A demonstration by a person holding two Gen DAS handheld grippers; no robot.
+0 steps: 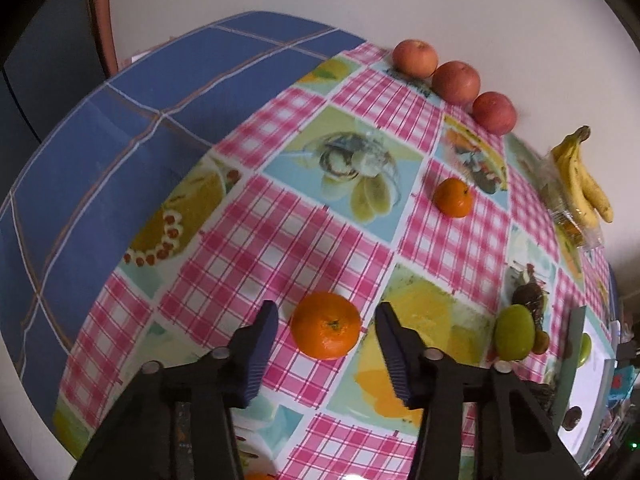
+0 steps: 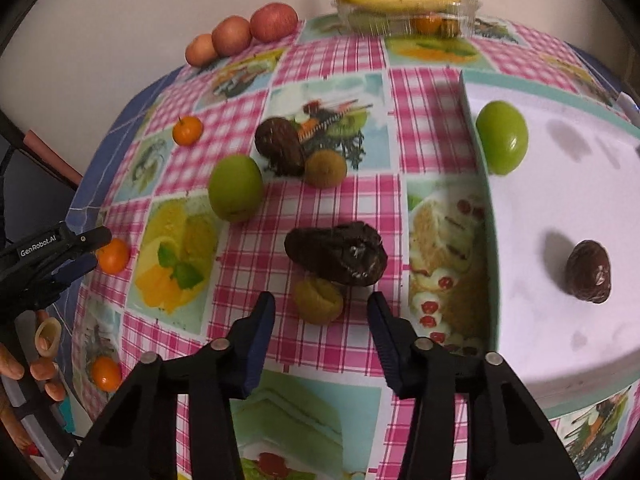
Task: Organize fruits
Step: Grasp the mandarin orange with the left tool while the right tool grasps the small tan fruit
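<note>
Two hand-held tools work over a desk [image 2: 320, 200] covered in a pink-checked cloth printed with fruit pictures. The left tool [image 1: 326, 334] hangs with its blue-padded fingers spread wide on either side of a large orange [image 1: 325, 325], not touching it. A smaller orange [image 1: 453, 197] sits farther off, and three red apples [image 1: 456, 82] line the far edge against the wall. A bunch of bananas [image 1: 580, 176] lies to the far right on a clear plastic box.

The right tool [image 2: 320, 312] is likewise spread, its fingers flanking a small brownish-yellow fruit [image 2: 318, 300] that touches a dark wrinkled fruit [image 2: 336, 256] just beyond it. Only this view shows the white tray [image 2: 560, 208] at right clearly, holding a green fruit [image 2: 502, 136] at its far left edge and a dark brown fruit [image 2: 588, 278] nearer. It also shows a second green fruit [image 2: 235, 187] on the cloth, a second dark fruit [image 2: 280, 146] touching a brown kiwi-like fruit [image 2: 326, 168] beyond it, and two more small oranges at the desk's left edge. The left tool appears there from the side, far left, next to the large orange, with a person's fingers [image 2: 44, 368] below it.

The left wrist view alone shows the blue checked cloth [image 1: 100, 168] draped at the desk's left side.
</note>
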